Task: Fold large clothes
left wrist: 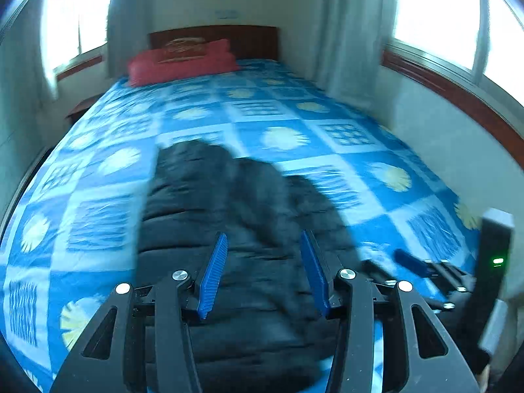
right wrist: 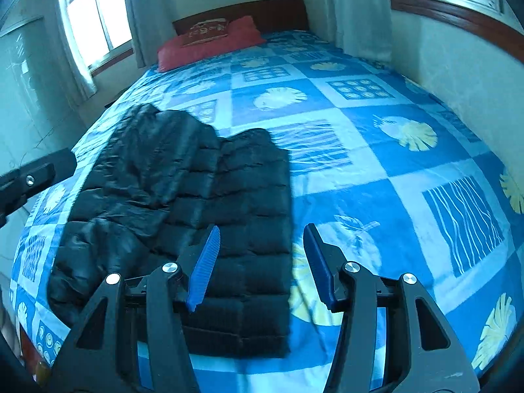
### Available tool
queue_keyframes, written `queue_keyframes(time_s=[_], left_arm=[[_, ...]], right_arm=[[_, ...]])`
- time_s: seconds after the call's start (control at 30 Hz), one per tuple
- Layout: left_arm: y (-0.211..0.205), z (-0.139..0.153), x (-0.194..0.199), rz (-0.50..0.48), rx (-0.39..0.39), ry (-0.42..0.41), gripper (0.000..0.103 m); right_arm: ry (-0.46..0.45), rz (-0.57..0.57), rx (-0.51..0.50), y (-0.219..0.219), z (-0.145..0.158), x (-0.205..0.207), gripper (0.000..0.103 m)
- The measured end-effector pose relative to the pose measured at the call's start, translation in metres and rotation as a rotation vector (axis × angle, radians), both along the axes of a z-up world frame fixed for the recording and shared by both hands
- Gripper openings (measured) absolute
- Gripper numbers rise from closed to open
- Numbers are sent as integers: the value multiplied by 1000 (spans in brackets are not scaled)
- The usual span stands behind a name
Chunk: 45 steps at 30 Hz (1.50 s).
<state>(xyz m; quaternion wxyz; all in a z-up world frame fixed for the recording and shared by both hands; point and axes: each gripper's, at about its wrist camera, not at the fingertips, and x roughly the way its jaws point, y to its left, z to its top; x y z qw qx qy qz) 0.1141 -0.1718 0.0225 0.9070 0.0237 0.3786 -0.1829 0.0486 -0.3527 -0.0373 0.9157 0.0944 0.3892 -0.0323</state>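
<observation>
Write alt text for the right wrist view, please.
A black puffer jacket lies partly folded on a bed with a blue patterned cover. The right gripper hovers open above it, holding nothing; a red pillow sits by the headboard.

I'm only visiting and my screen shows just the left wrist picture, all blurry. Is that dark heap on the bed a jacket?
Observer: Yes, the right wrist view is sharp: a black quilted puffer jacket lying on the blue patterned bedspread.
Operator: Is it folded yet?
Observer: Partly. One sleeve lies folded across the body.
Operator: Is the other tool holding it?
Observer: No. The right gripper has its jaws apart above the jacket's edge, nothing between them.
</observation>
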Motion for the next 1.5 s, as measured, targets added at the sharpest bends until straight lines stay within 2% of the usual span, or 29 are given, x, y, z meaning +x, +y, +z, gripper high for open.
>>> queue_keyframes(time_s=[0.13,0.27,0.37,0.5,0.53,0.6,0.63,0.67,0.73,0.77,0.83,0.9,1.0,1.13,1.23,1.33,1.5], left_arm=[[45,-15,21,105,-20,43,47],[79,-35,39,178,-24,76,47],[98,-53,48,214,-16,95,47],[114,-76,54,226,-33,130,47],[115,-80,54,223,-36,130,47],[115,-87,54,213,-39,121,47],[115,-88,54,210,-40,117,47],[115,-88,54,203,-47,113,47],[116,-84,54,196,-60,113,47],[117,-80,54,191,-70,112,47],[117,-68,51,166,-111,92,47],[111,-61,48,123,-127,68,47],[94,-69,47,64,-121,93,47],[66,-100,51,25,-89,146,49],[50,-114,57,25,-42,149,49],[38,-126,62,30,-6,145,48],[41,-125,54,27,-14,116,48]], right_arm=[[-4,39,6,24,5,16,54],[-2,64,50,43,4,38,69],[54,80,95,56,-12,64,77],[149,53,51,65,-39,88,82],[170,53,65,65,-46,91,84],[198,49,160,61,-61,95,83],[192,60,219,58,-64,95,64],[178,69,247,57,-62,94,37],[128,83,192,56,-47,90,17],[99,81,170,55,-39,88,13],[24,58,109,42,-16,81,11],[6,30,69,26,-9,81,11],[62,-4,77,-3,-30,87,11],[81,9,-2,-11,-69,87,11],[78,15,51,-23,-90,90,10],[89,8,94,-31,-93,95,9],[103,21,61,-28,-79,92,11]])
